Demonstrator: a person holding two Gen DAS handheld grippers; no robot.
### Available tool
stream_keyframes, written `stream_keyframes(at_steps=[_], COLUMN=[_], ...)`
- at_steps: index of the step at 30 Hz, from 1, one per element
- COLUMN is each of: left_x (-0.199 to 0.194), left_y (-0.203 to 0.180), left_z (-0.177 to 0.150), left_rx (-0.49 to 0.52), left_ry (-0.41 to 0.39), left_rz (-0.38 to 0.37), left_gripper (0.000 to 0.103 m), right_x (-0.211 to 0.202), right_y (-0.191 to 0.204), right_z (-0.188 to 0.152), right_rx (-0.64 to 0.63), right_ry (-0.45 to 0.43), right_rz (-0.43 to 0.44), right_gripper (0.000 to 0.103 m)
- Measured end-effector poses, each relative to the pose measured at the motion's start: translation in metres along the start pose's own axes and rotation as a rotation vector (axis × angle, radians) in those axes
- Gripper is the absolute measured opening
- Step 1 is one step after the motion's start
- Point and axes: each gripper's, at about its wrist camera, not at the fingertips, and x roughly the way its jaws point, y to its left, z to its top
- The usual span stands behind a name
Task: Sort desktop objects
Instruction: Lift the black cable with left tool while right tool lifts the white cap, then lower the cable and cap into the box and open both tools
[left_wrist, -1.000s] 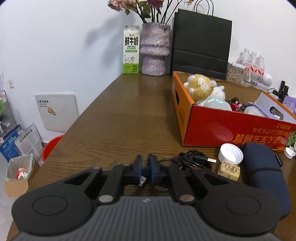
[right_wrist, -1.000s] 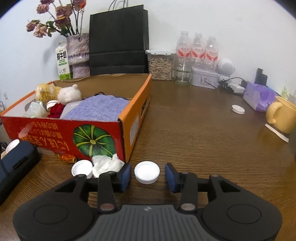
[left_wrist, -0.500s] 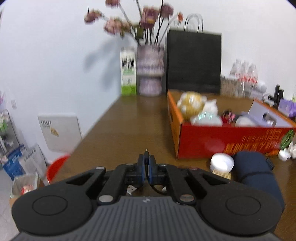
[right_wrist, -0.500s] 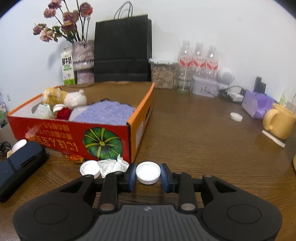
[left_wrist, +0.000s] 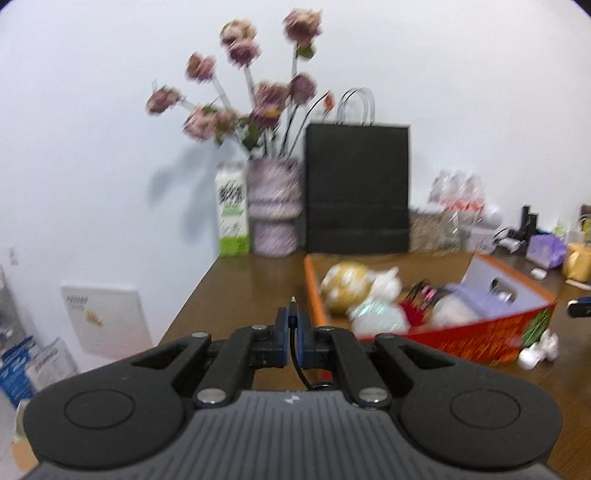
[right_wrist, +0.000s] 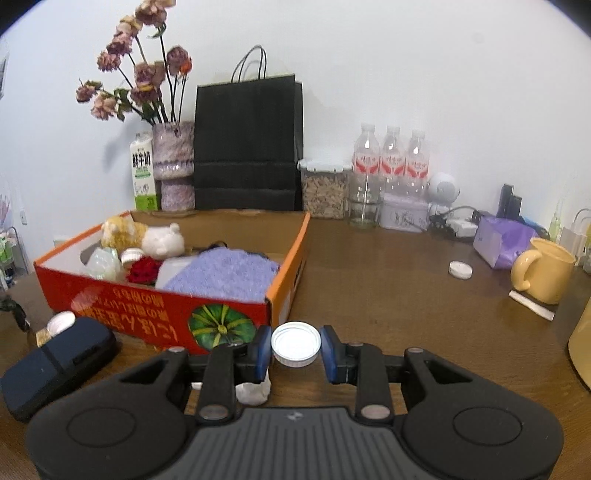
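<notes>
Right wrist view gives us the sharper look: our right gripper is partly closed, its blue pads pinching a white bottle cap by its rim, above the brown table and just in front of the orange cardboard box. In that box we see a tan plush toy and a white plush toy at the far left, a clear crumpled bag, a small white lid, something red and a folded lavender towel filling the near right part. A dark blue case lies on the table left of the box, with another white cap just beyond it. Far right we see a yellow mug, a purple pack and a loose white cap; we cannot tell what the mug holds. Against the wall stand a clear jar of tan pieces, three water bottles, a black paper bag, a flower vase and a milk carton. From the blurred left wrist view, our left gripper is fully closed on a thin black cable, whose plug tip pokes up between the pads.
</notes>
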Motion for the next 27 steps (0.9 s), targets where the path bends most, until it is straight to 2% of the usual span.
stream_keyframes(at_steps=[12,18,23,27], left_x=[0.012,0.054,0.099,0.122], left_y=[-0.046,-0.074,-0.093,-0.106], left_z=[0.049,0.056,0.045,0.031], left_rx=[0.025,-0.024,-0.059,0.003], left_ry=[-0.120,-0.096,-0.059,-0.038], left_rz=[-0.132,-0.198,-0.190,-0.145], left_gripper=[0.005,0.005,0.005,0.005], right_x=[-0.009,0.016,0.055,0.087], right_y=[0.021,0.043,0.059,0.060], right_z=[0.036,0.059,0.076,0.076], right_rx=[-0.005,-0.012,-0.014,0.029], right_ry=[-0.098,-0.115,-0.109,-0.119], right_rz=[0.051,0.089,0.098,0.112], right_gripper=[0.027,0.027,0.027,0.027])
